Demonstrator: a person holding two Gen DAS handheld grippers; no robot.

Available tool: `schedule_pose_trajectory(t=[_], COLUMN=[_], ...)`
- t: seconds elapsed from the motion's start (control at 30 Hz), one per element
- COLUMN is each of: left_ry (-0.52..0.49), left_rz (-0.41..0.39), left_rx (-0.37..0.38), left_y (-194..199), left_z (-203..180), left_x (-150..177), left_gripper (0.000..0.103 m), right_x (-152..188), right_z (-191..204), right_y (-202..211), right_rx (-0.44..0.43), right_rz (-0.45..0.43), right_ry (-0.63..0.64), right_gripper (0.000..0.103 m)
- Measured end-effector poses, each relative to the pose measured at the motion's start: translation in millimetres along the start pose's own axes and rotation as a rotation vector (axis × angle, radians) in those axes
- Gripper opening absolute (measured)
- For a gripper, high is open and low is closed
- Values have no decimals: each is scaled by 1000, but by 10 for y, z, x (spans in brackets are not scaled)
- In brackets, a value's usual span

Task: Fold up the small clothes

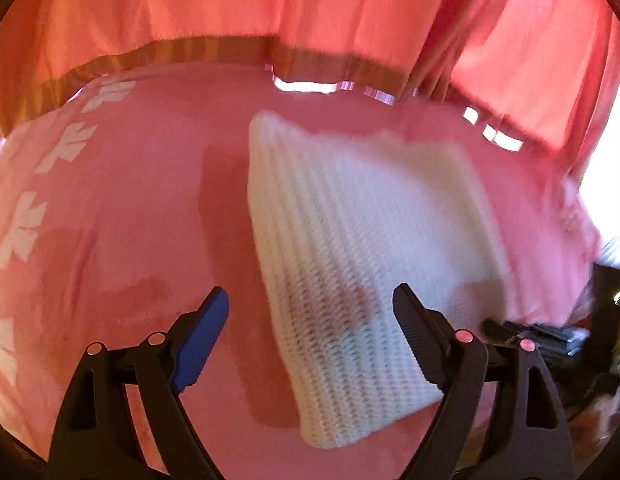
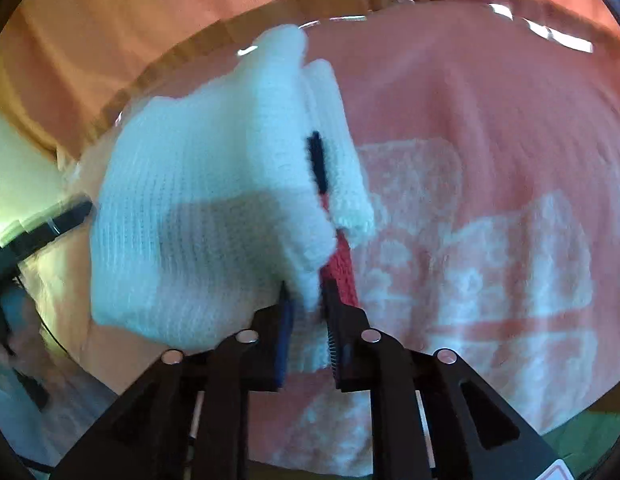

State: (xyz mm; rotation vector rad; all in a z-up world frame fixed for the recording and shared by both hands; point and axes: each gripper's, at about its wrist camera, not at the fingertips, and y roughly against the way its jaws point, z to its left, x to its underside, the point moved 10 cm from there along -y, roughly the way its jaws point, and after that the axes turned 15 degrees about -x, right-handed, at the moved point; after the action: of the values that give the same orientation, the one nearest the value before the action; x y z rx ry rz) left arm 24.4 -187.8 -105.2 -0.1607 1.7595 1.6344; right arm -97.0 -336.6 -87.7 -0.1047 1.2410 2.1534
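Between right gripper (image 2: 306, 304) jaws, white knit (image 2: 198, 200).

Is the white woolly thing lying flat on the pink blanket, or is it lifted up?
Lifted. The right tool is shut on the white knit garment, which hangs over the pink blanket.

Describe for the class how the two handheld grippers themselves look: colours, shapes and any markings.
The left gripper and the right gripper share one build: black angular linkage arms with triangular cut-outs, joined by round silver pivot pins. Each carries one blue ribbed finger pad and one black ribbed pad. No cables, sleeves or lettering are clearly visible on them.
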Motion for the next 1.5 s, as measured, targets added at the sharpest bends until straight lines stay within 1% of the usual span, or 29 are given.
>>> schedule_pose_trajectory(t=[0.03, 0.1, 0.17, 0.2, 0.27, 0.33, 0.37, 0.43, 0.47, 0.53, 0.57, 0.6, 0.67, 0.73, 0.8, 0.83, 0.9, 0.97, 1.0, 1.07, 1.13, 1.17, 1.2, 1.27, 1.3, 1.33, 1.43, 1.47, 1.5], left_ry=[-28, -45, 11, 43, 93, 134, 141, 132, 126, 100, 78, 67, 99, 127, 143, 139, 102, 40, 8, 11, 66, 101, 138, 238, 279, 318, 379, 392, 406], left_rz=[10, -20, -87, -110, -127, -131, -120, -75, -61, -28, 7, 40, 51, 44, 2, -9, -36, -33, 0, 44, 37, 38, 41, 62, 84, 117, 236, 252, 231], left_rx=[-29, -75, -87, -79, -52, -24, -18, -24, -36, -67, -91, -97, -92, -83, -31, 4, 56, 4, -7, 22, 49, 59, 69, 108, 132, 173, 316, 339, 356], left_y=[-40, 0, 154, 219, 283, 264, 208, -2, -82, -282, -438, -563, -631, -487, -234, -101, 99, 87, 28, -41, -37, -40, -52, -131, -185, -263, -527, -592, -621], left_z=[0, 63, 187, 236, 285, 275, 249, 146, 112, 31, -6, -35, -7, 7, -22, -53, -140, -164, -179, -172, -70, -7, 54, 170, 204, 201, 22, -10, -22], left_x=[38, -15, -202, -290, -453, -593, -630, -648, -638, -610, -566, -516, -501, -551, -591, -558, -405, -204, -105, 26, 7, -26, -64, -146, -167, -184, -167, -158, -175], left_gripper=[82, 82, 82, 82, 82, 82, 82, 82, 82, 82, 83, 83, 84, 81, 81, 81, 83, 83, 83, 83, 83, 85, 86, 88, 88, 89, 91, 91, 89], right_x=[-44, -208, -420, -501, -703, -887, -942, -1039, -1044, -1015, -964, -981, -1023, -1009, -841, -729, -392, -240, -250, -331, -423, -478, -554, -647, -665, -695, -691, -684, -697], right_z=[52, 210, 394, 485, 720, 889, 893, 786, 651, 267, 80, 51, 161, 364, 511, 508, 281, 127, 146, 265, 273, 242, 176, 92, 47, 10, -167, -213, -236], right_y=[59, 331, 593, 650, 634, 419, 286, 17, -185, -464, -596, -567, -416, -155, 41, 54, -141, -261, -174, 16, 155, 193, 216, 197, 131, 7, -376, -475, -538], right_rx=[-6, -4, -7, -15, -62, -93, -94, -53, -20, 76, 67, 25, 8, -28, -59, -55, -11, 15, 10, -2, -8, -2, 35, 64, 60, 49, 4, -31, -80], right_rz=[-10, -94, -179, -196, -191, -142, -112, -63, -25, 21, 44, 14, -11, -71, -80, -65, 52, 106, 86, 22, -34, -53, -79, -92, -73, -41, 43, 50, 38], right_ry=[16, 64, 109, 126, 189, 247, 259, 267, 252, 208, 165, 127, 125, 181, 245, 259, 219, 205, 220, 256, 245, 226, 200, 165, 145, 116, 19, -15, -54], right_gripper=[16, 24, 25, 27, 27, 19, 10, 7, 7, 0, 0, 0, 0, 2, 2, 3, 4, 0, 1, 4, 18, 45, 65, 67, 72, 73, 73, 73, 66])
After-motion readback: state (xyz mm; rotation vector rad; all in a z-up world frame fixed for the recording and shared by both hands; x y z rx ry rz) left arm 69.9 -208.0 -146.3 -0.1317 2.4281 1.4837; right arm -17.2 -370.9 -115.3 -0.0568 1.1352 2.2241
